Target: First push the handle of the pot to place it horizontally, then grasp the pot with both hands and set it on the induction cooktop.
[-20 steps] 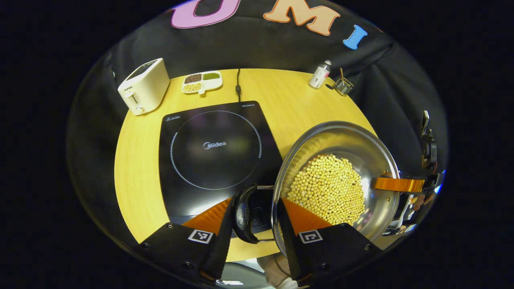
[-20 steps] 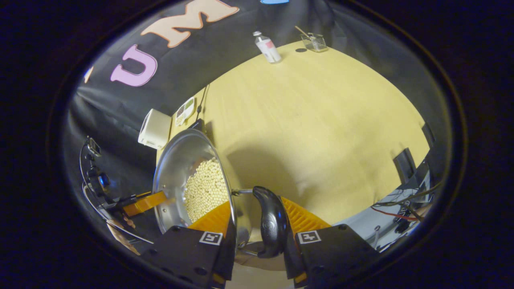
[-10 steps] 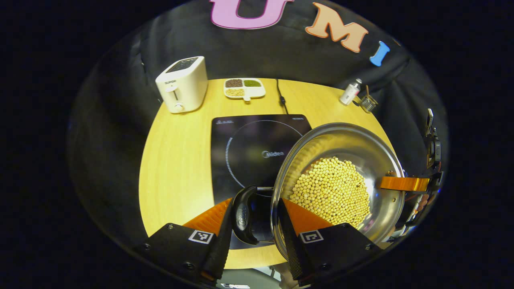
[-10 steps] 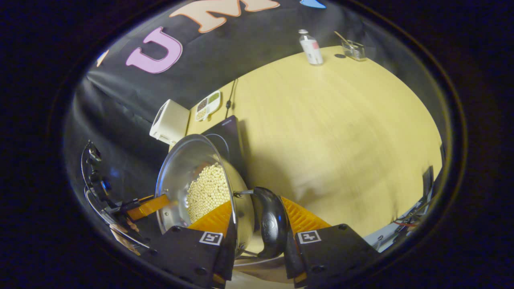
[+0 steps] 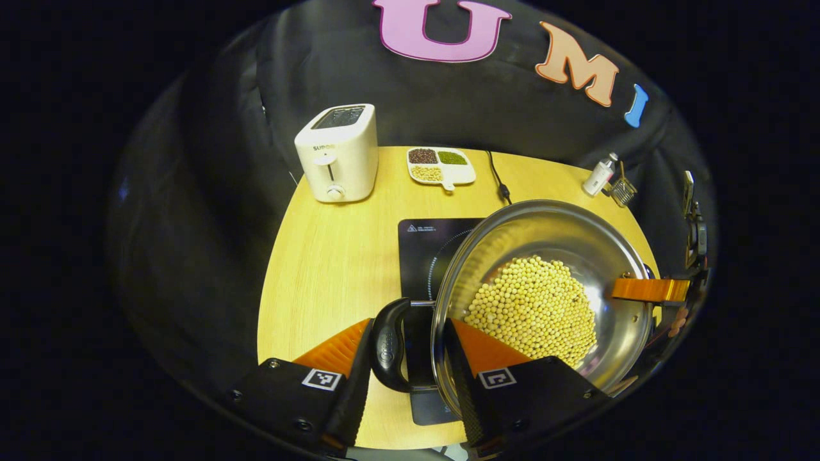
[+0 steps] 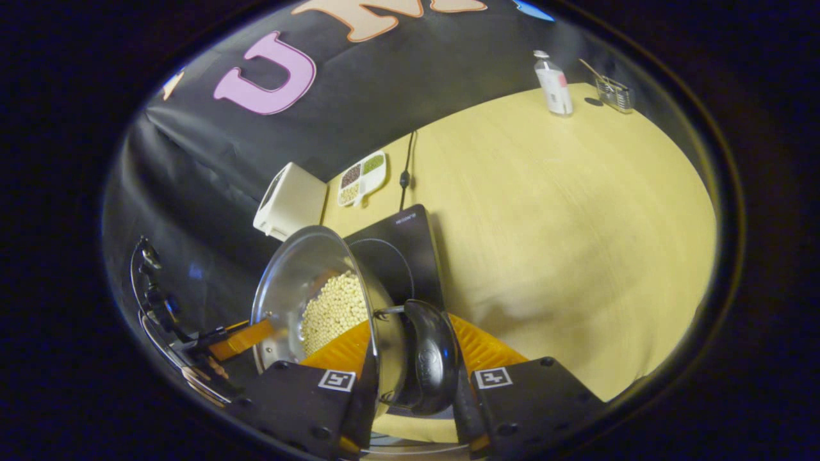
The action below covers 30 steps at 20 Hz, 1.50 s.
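Both tongs, left point(image 5: 405, 342) and right point(image 6: 410, 358), clamp the pot point(image 5: 544, 301) handles; keep it level while lowering onto the cooktop point(image 5: 426, 246).

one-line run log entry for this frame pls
stage: carry | pot: held above induction cooktop | left tool: on handle | right tool: on handle | contents: beans

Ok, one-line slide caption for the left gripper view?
Left tool shut on the pot's side handle, carrying the soybean-filled pot over the induction cooktop.
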Tool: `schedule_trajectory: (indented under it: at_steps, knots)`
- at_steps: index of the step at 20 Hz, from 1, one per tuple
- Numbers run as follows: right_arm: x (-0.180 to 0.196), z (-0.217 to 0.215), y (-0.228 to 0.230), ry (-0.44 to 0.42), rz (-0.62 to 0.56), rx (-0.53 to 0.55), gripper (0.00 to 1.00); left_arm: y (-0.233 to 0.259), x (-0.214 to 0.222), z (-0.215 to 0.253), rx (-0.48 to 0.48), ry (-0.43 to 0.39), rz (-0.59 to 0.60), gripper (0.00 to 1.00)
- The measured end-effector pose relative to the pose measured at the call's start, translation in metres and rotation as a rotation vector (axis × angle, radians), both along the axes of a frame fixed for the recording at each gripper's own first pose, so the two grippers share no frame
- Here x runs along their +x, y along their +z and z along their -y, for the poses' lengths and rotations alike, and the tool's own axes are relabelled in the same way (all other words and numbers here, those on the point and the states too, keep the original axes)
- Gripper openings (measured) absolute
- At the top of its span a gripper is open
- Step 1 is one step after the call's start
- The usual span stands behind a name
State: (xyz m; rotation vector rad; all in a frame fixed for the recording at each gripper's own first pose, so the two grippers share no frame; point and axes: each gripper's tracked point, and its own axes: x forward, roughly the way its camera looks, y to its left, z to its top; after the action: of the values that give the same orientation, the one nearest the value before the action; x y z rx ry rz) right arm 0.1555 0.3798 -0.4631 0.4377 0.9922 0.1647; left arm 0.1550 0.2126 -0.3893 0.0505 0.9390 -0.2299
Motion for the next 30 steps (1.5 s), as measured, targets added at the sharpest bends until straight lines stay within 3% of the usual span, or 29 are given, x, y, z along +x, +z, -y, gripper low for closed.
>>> schedule_trajectory:
  at_steps: [3, 10, 21, 22, 23, 24, 30]
  knots:
    - [0.015, -0.008, -0.01, -0.007, 0.011, -0.002, 0.46, -0.004, 0.015, -0.006, 0.024, 0.019, 0.019, 0.63]
    - [0.038, -0.011, -0.027, -0.024, 0.016, 0.0, 0.46, -0.012, 0.029, -0.007, 0.022, 0.058, 0.026, 0.63]
    - [0.044, -0.007, -0.046, -0.006, 0.018, 0.0, 0.48, -0.014, 0.028, -0.004, -0.019, 0.114, 0.03, 0.63]
    - [0.045, -0.007, -0.046, -0.006, 0.021, -0.001, 0.53, -0.014, 0.029, -0.004, -0.021, 0.116, 0.034, 0.63]
    - [0.044, -0.007, -0.046, -0.003, 0.022, -0.001, 0.53, -0.013, 0.028, -0.004, -0.02, 0.116, 0.034, 0.63]
    - [0.043, -0.007, -0.046, -0.003, 0.022, 0.001, 0.47, -0.012, 0.028, -0.005, -0.018, 0.113, 0.039, 0.63]
    - [0.042, -0.007, -0.046, 0.003, 0.016, 0.013, 0.48, -0.013, 0.028, -0.004, -0.016, 0.118, 0.05, 0.63]
